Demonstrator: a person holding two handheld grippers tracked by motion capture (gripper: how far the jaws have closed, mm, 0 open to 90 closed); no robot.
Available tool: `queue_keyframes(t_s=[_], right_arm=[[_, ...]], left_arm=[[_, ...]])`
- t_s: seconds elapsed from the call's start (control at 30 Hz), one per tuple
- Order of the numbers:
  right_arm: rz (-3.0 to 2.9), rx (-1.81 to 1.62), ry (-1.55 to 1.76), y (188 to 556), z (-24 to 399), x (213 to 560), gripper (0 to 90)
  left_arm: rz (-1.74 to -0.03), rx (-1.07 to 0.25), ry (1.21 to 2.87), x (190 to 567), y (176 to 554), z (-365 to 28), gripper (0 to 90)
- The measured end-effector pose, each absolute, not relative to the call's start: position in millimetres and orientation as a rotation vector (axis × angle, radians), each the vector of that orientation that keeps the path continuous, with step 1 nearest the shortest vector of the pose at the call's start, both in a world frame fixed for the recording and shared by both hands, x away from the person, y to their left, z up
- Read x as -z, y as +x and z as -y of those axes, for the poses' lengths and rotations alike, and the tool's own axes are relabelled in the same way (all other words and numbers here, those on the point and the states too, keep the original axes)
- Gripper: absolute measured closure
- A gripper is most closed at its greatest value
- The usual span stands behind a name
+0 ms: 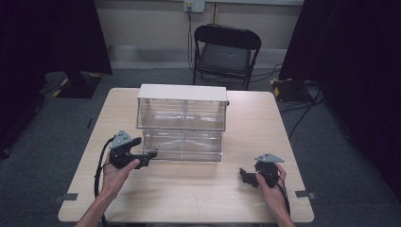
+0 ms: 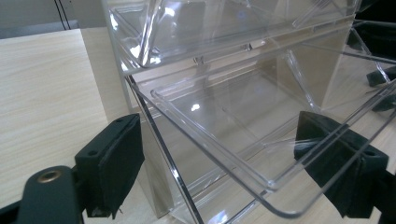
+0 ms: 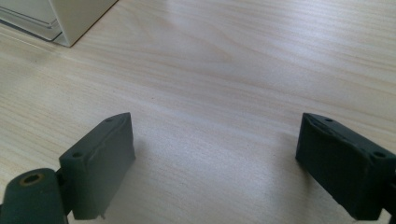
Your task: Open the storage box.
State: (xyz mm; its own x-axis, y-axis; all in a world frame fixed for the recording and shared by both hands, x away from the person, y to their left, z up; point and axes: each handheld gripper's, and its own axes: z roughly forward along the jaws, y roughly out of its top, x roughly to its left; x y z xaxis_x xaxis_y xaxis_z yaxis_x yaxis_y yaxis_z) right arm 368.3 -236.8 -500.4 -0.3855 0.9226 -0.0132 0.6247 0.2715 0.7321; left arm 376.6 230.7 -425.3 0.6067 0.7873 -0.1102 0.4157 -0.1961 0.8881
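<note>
A clear plastic drawer cabinet (image 1: pixel 182 120) with a white top stands at the middle of the wooden table (image 1: pixel 189 198). My left gripper (image 1: pixel 150 156) sits at its lower left drawer (image 1: pixel 163 145). In the left gripper view that drawer (image 2: pixel 224 121) is pulled out a little. Its front corner lies between the wide-apart jaws of my left gripper (image 2: pixel 224 163), and the pads do not visibly press on it. The upper drawer (image 2: pixel 187 28) is above. My right gripper (image 1: pixel 243 176) rests low over the table's right front part. In its own view the right gripper (image 3: pixel 215 158) is open over bare wood.
A corner of the cabinet (image 3: pixel 70 18) shows at the top left of the right gripper view. A black folding chair (image 1: pixel 226 52) stands beyond the far table edge. Dark curtains hang on both sides, and cables lie on the grey floor.
</note>
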Motion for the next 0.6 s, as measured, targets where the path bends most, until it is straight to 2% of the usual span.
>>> queue_keyframes(t_s=[0.6], right_arm=[[-2.108, -0.906, 1.396, 368.4, 236.8, 500.4, 10.6]], left_arm=[[-0.984, -0.449, 1.788, 421.2, 384.0, -230.0, 15.8]])
